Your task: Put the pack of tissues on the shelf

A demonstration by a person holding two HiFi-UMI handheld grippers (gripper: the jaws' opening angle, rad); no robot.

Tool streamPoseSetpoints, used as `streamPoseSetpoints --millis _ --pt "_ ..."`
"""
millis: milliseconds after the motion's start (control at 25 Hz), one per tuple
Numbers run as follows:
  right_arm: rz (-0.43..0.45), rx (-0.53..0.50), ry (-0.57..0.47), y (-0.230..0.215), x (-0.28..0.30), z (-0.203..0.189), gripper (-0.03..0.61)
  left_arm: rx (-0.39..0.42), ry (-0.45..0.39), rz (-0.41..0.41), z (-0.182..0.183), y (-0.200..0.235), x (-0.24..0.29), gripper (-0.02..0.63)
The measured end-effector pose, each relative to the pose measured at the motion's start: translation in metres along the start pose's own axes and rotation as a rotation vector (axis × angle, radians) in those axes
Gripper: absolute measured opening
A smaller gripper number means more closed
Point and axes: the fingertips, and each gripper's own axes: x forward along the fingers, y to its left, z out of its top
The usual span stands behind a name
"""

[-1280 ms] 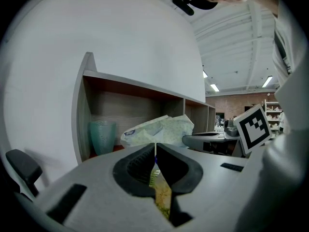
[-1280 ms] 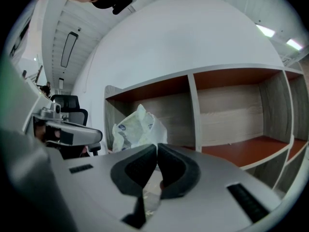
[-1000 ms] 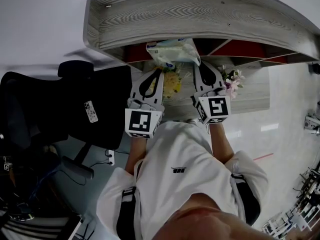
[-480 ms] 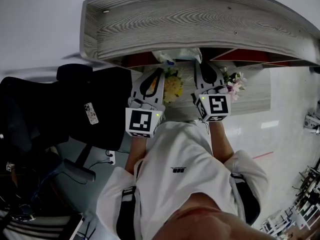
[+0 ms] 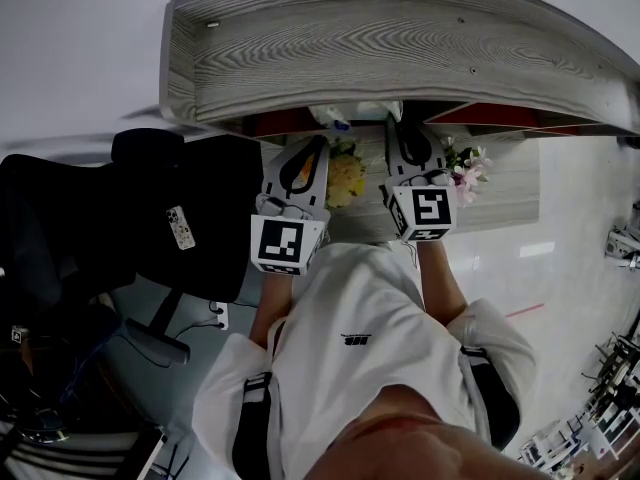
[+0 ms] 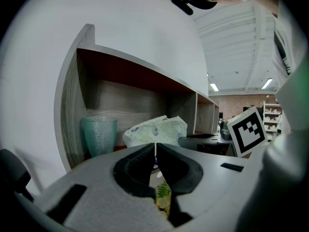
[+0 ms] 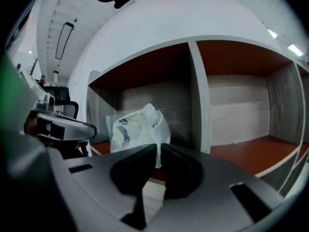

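The pack of tissues (image 5: 357,113) is a soft white-green plastic bag, half hidden under the top board of the grey wooden shelf (image 5: 400,48). It sits in the shelf's left compartment, seen as pack of tissues (image 6: 155,129) and pack of tissues (image 7: 139,127). My left gripper (image 5: 319,142) is shut with a thin white edge of the pack pinched between its jaws. My right gripper (image 5: 394,126) is shut on a flap at the pack's other end. Both grippers reach into the compartment's mouth side by side.
A teal glass cup (image 6: 99,136) stands at the compartment's left wall, close to the pack. A divider (image 7: 200,100) separates the red-floored compartment to the right. Yellow flowers (image 5: 345,174) and pink flowers (image 5: 466,164) lie below the grippers. A black chair (image 5: 150,218) holds a phone (image 5: 181,226).
Both grippers have pushed forward with the pack, which has slid further under the shelf's top board; a second ago most of it showed outside the shelf.
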Motion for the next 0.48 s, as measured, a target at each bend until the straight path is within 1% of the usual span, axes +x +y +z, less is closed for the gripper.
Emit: streamPoseSetpoints --millis 280,320,400,480 --pt "0.009 -0.018 0.005 0.003 -0.002 0.0 0.034 0.004 -0.01 0.013 0.003 0.0 -0.007 0.035" --pt "0.01 -0.02 0.006 0.004 -0.003 0.0 0.046 0.006 -0.012 0.014 0.004 -0.001 -0.008 0.035" --pt "0.009 -0.026 0.011 0.005 -0.004 0.0 0.093 0.01 -0.017 0.015 0.005 -0.001 -0.01 0.035" --pt "0.003 -0.03 0.011 0.004 -0.007 0.0 0.094 0.013 -0.022 0.016 0.007 -0.003 -0.012 0.035"
